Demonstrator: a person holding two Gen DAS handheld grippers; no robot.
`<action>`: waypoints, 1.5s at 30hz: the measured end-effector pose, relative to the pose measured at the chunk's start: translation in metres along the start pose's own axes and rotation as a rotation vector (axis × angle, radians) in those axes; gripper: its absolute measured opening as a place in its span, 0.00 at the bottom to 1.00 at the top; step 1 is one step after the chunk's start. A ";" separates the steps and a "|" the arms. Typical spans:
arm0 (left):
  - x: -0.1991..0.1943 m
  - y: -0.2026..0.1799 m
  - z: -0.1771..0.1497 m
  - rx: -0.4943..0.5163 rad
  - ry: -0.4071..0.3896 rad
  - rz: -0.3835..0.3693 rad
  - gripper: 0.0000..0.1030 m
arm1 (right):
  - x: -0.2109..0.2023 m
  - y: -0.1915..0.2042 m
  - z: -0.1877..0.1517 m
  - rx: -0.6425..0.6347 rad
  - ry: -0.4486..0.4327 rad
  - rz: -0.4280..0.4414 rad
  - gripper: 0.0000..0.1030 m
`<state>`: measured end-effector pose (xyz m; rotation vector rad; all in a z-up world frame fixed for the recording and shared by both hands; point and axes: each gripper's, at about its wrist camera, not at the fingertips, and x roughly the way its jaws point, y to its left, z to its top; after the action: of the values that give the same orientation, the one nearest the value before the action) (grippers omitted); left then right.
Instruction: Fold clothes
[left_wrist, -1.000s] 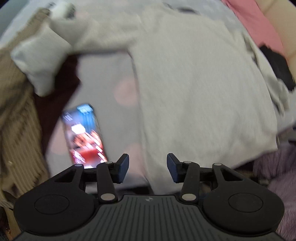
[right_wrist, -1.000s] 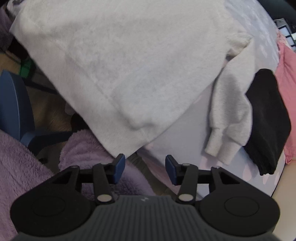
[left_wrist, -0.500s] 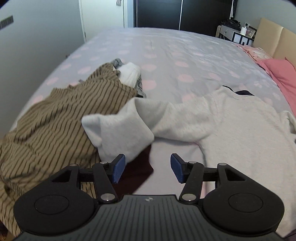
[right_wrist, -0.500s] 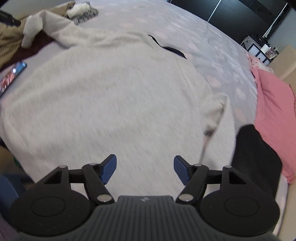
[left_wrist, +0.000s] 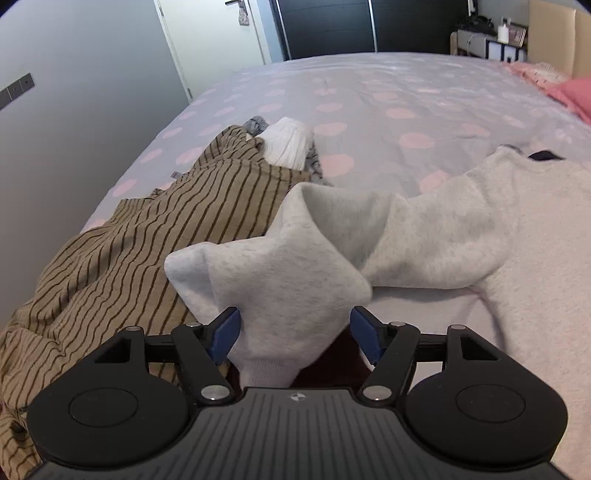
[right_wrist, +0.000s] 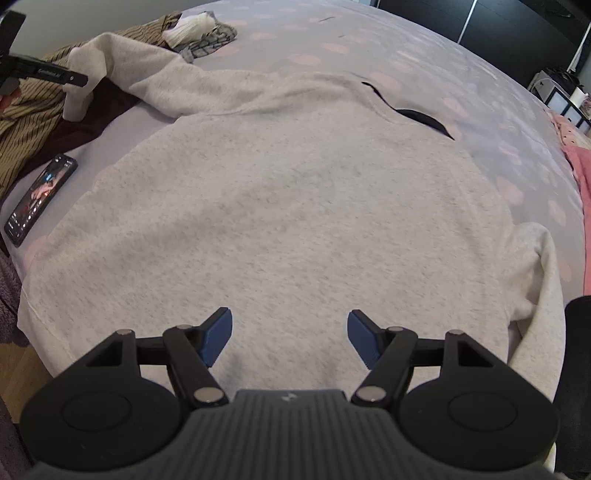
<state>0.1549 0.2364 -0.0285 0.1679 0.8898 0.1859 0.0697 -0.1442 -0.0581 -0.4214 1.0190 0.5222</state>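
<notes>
A light grey sweatshirt lies spread flat on the bed, its neck to the far right. Its left sleeve runs out to the left, with the cuff folded back. My left gripper is open, its blue pads on either side of the cuff end. It also shows in the right wrist view at the sleeve end. My right gripper is open and empty above the sweatshirt's lower hem. The right sleeve lies folded down at the right.
A brown striped garment lies heaped at the left, with a white knitted item behind it. A phone with a lit screen lies on the dotted sheet. A dark red cloth lies under the sleeve. Pink bedding is at the right.
My left gripper swung up from the phone to the sleeve and closed in on the cuff. My right gripper rose from the hem corner and opened wider over the sweatshirt body.
</notes>
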 end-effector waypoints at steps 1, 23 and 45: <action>0.001 0.004 0.002 -0.020 0.004 -0.003 0.62 | 0.003 0.001 0.002 -0.003 0.004 0.007 0.70; -0.130 0.059 0.021 -0.275 -0.357 -0.209 0.01 | 0.019 0.039 0.022 -0.153 0.008 0.047 0.70; -0.170 0.031 0.058 -0.309 -0.453 -0.327 0.01 | 0.020 0.053 0.087 -0.036 -0.215 0.142 0.26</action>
<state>0.0925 0.2233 0.1424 -0.2183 0.4191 -0.0237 0.1062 -0.0487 -0.0402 -0.3184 0.8370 0.6990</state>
